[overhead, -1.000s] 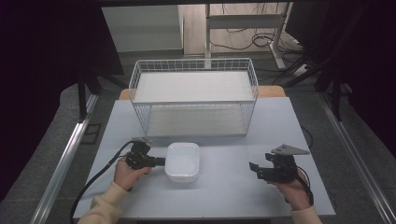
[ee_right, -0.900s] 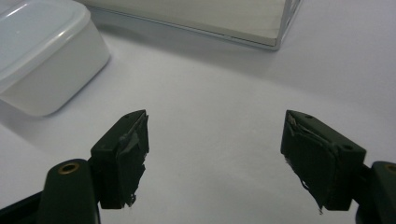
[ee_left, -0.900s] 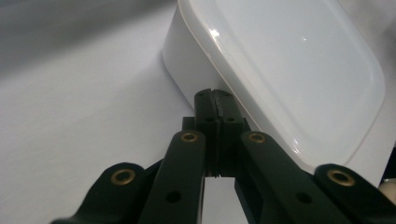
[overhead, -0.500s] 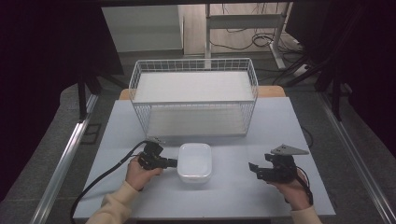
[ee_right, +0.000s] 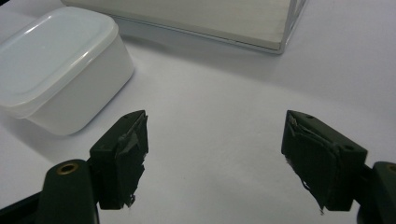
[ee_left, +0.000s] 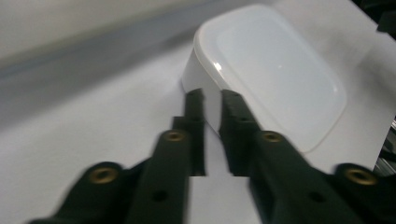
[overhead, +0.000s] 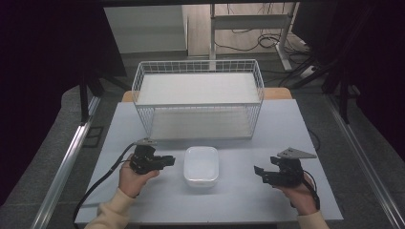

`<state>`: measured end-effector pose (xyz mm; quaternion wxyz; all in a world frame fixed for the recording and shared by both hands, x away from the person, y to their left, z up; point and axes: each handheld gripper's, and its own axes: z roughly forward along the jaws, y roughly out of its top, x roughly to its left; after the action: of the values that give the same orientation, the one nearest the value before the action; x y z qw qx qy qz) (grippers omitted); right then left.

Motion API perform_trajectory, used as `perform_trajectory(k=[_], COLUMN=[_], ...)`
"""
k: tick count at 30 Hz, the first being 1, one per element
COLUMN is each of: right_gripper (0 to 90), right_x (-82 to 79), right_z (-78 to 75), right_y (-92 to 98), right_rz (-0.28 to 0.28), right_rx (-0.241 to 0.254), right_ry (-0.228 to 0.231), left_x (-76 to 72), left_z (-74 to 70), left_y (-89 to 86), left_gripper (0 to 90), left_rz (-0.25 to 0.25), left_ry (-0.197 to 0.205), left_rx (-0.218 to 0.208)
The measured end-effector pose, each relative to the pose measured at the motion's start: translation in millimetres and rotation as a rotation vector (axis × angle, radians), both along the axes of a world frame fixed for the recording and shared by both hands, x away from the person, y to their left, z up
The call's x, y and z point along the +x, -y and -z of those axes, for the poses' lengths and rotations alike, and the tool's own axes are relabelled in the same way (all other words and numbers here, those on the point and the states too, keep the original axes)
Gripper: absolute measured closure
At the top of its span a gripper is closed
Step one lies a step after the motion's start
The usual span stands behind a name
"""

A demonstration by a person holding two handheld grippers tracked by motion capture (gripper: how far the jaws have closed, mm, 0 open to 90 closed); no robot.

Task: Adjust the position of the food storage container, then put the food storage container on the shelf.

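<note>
The white, round-cornered plastic container (overhead: 201, 164) sits upside down on the pale grey counter (overhead: 239, 200), just in front of the white wire basket (overhead: 198, 98) and between the person's two hands. The left hand-held gripper (overhead: 168, 160) lies just beside the container's left wall; seen from the left gripper view, its jaws have just been opening and now stand a narrow gap apart, with the container's near rim (ee_left: 205, 107) right at the tips and nothing pinched between them. I judge that it has let go of the rim after sliding the container into the middle of the counter, where either hand can reach it. The right hand-held gripper (overhead: 260, 172) rests well apart on the other side, its jaws spread wide and holding nothing, the torn pads (ee_right: 130, 154) pointed toward the container (ee_right: 60, 65) as if waiting its turn. With the basket's open top so near, the container looks set up to be lifted in, though that is only my guess.
</note>
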<state>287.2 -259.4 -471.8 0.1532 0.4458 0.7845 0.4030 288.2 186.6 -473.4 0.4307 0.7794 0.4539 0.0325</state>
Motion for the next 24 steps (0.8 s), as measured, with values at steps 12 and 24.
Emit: perform_trajectory(k=[12, 24], right_gripper=[21.9, 20.9], right_x=[-2.6, -1.0], right_z=[-3.0, -4.2], right_y=[-6.6, -17.2], right_rz=[-0.047, -0.070], right_rx=[0.042, 0.045], right_ry=[0.025, 0.010], left_x=[-13.8, -12.4], left_z=[-20.3, -16.4], left_y=[-24.4, -18.8], left_gripper=[37.3, 31.3], left_rz=[-0.088, -0.093], left_ry=[0.028, -0.004], left_rx=[-0.060, -0.066])
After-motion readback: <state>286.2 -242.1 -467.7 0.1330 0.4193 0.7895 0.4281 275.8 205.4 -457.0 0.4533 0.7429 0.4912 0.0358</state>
